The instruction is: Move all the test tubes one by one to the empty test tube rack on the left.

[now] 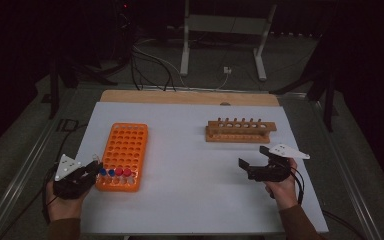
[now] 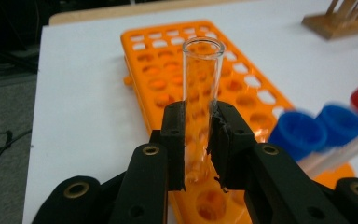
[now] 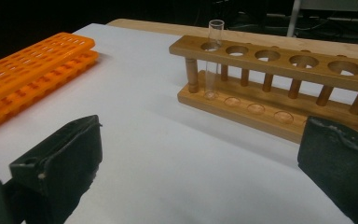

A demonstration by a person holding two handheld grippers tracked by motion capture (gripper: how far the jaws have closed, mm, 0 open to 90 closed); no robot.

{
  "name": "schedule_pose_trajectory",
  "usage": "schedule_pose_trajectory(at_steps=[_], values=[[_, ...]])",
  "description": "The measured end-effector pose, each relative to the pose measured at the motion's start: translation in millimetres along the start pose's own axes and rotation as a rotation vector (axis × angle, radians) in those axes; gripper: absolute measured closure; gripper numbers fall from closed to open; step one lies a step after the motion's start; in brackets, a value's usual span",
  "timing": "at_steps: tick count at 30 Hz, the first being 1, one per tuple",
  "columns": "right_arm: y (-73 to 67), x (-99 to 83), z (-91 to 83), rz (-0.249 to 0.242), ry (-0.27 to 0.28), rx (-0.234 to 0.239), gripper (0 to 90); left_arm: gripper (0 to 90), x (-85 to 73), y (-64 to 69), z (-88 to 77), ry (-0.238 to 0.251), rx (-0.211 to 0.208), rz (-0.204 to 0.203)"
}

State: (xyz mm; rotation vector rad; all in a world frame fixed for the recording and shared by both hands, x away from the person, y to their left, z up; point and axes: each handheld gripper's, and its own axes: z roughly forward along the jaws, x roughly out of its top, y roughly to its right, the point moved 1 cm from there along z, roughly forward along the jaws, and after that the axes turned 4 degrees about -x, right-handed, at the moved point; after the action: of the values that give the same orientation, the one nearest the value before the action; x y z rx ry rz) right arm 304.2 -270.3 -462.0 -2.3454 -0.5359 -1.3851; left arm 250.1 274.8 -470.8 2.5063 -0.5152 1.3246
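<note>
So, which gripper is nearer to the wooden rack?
The right. The right gripper hovers open just in front of the wooden rack, toward the person. The left gripper is far across the table at the orange rack, its fingers shut on a glass tube.

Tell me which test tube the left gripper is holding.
The left gripper holds the uncapped clear glass tube, upright above the orange rack; the tubes beside it wear blue caps or red.

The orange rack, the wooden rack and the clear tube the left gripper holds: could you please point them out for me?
orange rack (image 1: 125,145): high view, its empty middle holes.
wooden rack (image 3: 279,63): right gripper view, its top bar.
clear tube (image 2: 203,70): left gripper view, its upper wall.
</note>
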Motion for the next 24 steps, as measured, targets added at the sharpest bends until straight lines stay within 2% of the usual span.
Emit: schedule_pose_trajectory(at_steps=[5, 15, 19, 24], values=[[0.0, -0.4, 0.4, 0.000, 0.000, 0.003, 0.0, 76.6, -7.8, 0.8, 4.4, -0.060, -0.001, 0.019], [0.3, -1.6, 1.7, 0.002, -0.006, 0.003, 0.1, 76.9, -9.7, 3.7, 6.7, -0.093, 0.007, 0.050], [0.2, -1.7, 1.8, 0.002, -0.006, 0.004, 0.1, 77.0, -11.5, 4.6, 9.3, -0.124, 0.016, 0.060], [0.3, -1.7, 1.9, 0.001, -0.007, 0.005, 0.1, 76.7, -11.7, 3.6, 9.9, -0.126, 0.012, 0.044]])
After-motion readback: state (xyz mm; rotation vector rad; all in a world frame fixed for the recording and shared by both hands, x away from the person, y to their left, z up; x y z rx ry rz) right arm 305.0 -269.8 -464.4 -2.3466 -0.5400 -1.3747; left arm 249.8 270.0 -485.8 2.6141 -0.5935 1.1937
